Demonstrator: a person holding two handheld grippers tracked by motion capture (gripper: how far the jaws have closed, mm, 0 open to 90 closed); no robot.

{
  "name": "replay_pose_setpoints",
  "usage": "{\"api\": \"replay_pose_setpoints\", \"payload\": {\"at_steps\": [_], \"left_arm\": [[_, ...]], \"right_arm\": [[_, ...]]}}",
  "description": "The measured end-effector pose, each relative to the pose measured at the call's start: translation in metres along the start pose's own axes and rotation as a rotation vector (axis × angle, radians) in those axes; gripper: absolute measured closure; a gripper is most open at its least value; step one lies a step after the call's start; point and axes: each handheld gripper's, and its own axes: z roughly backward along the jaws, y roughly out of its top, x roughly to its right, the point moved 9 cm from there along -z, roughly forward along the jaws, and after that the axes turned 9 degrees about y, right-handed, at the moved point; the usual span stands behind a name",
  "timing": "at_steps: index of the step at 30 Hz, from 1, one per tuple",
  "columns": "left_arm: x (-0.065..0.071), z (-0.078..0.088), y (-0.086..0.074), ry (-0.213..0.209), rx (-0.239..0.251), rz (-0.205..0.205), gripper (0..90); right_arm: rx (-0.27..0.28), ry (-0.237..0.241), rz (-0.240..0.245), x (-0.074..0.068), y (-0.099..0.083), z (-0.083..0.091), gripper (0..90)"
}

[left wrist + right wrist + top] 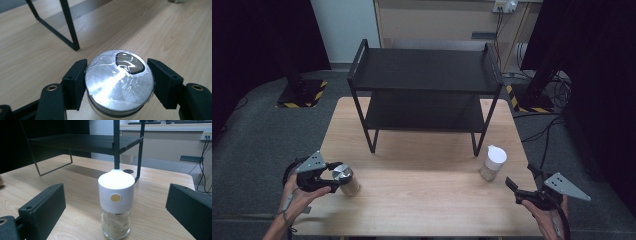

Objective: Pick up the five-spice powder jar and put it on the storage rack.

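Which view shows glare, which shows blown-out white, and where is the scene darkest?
Left gripper view: glare streaks across the metal-lidded jar clamped by the left gripper. Right gripper view: the white-capped jar has an overexposed top. High view: corners and surroundings fall into near-black, table evenly lit.

The table (422, 200) is light, smooth wood. The jar's lid (119, 82) is shiny brushed metal. The other jar (116, 205) has clear glass and a smooth white plastic top. The shelf (424, 70) is matt black metal.
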Motion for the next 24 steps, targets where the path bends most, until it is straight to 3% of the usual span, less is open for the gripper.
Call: {"api": "replay_pose_setpoints", "payload": {"at_steps": [14, 24], "left_arm": [[0.020, -0.001, 0.065, -0.123, 0.007, -0.124, 33.9], [0.026, -0.005, 0.105, -0.202, 0.040, -0.137, 34.0]], "right_arm": [[0.000, 0.006, 0.000, 0.000, 0.000, -0.001, 3.2], [0.004, 0.004, -0.001, 0.001, 0.000, 0.000, 2.3]]}}
